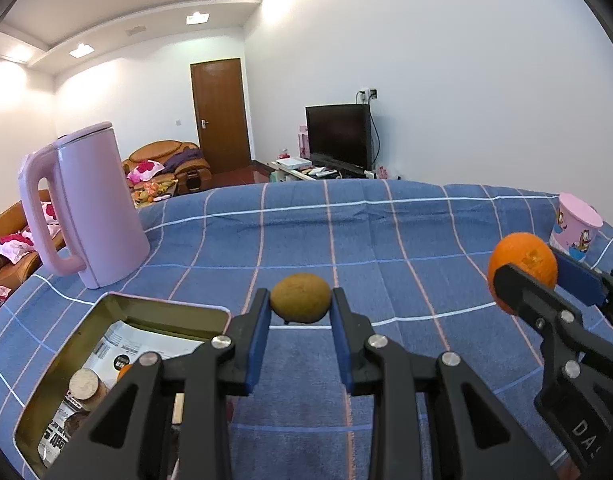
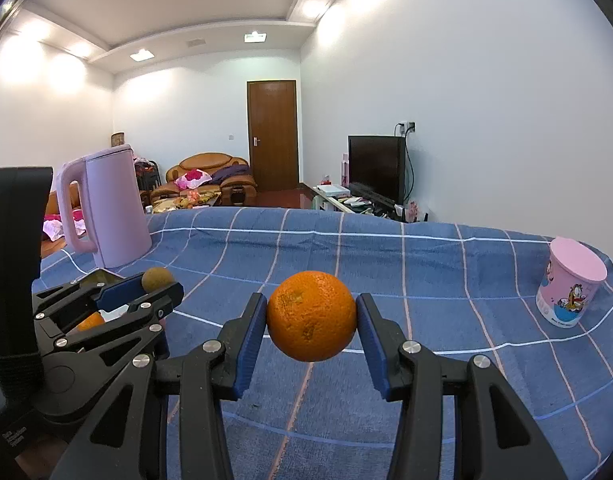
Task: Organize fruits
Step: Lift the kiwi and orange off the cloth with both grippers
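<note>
Where left gripper [image 1: 300, 308] blocks it, tin [image 1: 118, 306] contents half hidden, labels unreadable.

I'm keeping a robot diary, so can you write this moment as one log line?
left gripper: shut on kiwi | right gripper: shut on orange | both fruits lifted above the tablecloth | tin box: open

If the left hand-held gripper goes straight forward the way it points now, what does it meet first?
Probably the blue checked tablecloth. The left hand-held gripper, shut on the brown fruit, tilts slightly down; nothing stands ahead. The pink kettle sits off to its left. Depth is unclear.
</note>
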The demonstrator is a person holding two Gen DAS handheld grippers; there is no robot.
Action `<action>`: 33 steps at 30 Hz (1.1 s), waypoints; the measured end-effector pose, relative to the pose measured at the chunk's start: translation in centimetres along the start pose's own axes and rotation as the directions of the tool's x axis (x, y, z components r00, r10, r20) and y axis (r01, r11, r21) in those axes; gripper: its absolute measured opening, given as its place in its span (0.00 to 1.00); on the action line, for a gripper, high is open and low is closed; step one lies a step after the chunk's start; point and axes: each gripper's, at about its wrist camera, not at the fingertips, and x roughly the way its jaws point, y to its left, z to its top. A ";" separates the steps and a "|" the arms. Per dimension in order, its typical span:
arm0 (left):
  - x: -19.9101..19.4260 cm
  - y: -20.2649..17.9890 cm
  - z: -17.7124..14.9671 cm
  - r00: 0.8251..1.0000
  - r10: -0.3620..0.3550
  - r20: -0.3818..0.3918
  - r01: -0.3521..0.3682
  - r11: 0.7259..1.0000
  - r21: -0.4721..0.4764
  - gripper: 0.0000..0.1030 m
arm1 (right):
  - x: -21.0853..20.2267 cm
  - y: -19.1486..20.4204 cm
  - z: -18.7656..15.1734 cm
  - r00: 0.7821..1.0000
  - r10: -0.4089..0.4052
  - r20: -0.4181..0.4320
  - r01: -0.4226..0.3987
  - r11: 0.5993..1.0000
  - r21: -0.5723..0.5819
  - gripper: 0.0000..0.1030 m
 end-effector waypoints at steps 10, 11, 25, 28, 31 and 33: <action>-0.7 0.0 -0.1 1.000 0.015 0.026 -0.015 1.000 0.001 0.30 | -0.8 0.1 -0.1 0.999 -0.011 0.032 0.011 1.000 -0.007 0.47; -0.8 0.0 -0.1 0.999 0.017 0.028 -0.017 1.000 0.002 0.30 | -0.9 0.1 -0.2 0.999 -0.013 0.036 0.013 1.000 -0.008 0.47; -2.0 0.3 -0.6 0.998 0.031 0.047 -0.032 0.999 0.013 0.30 | -2.8 0.8 -0.8 0.998 -0.010 0.060 0.011 1.000 -0.014 0.47; -2.4 0.4 -0.7 0.998 0.029 0.052 -0.030 0.999 0.014 0.30 | -2.9 0.9 -0.8 0.998 -0.010 0.062 0.011 1.000 -0.015 0.47; -2.8 0.3 -0.9 0.998 0.030 0.061 -0.031 0.999 0.022 0.30 | -3.2 1.0 -0.8 0.998 -0.011 0.065 0.013 1.000 -0.023 0.47; -3.0 0.3 -1.0 0.997 0.029 0.068 -0.031 0.999 0.026 0.30 | -3.4 1.1 -0.9 0.997 -0.017 0.072 0.019 0.999 -0.027 0.47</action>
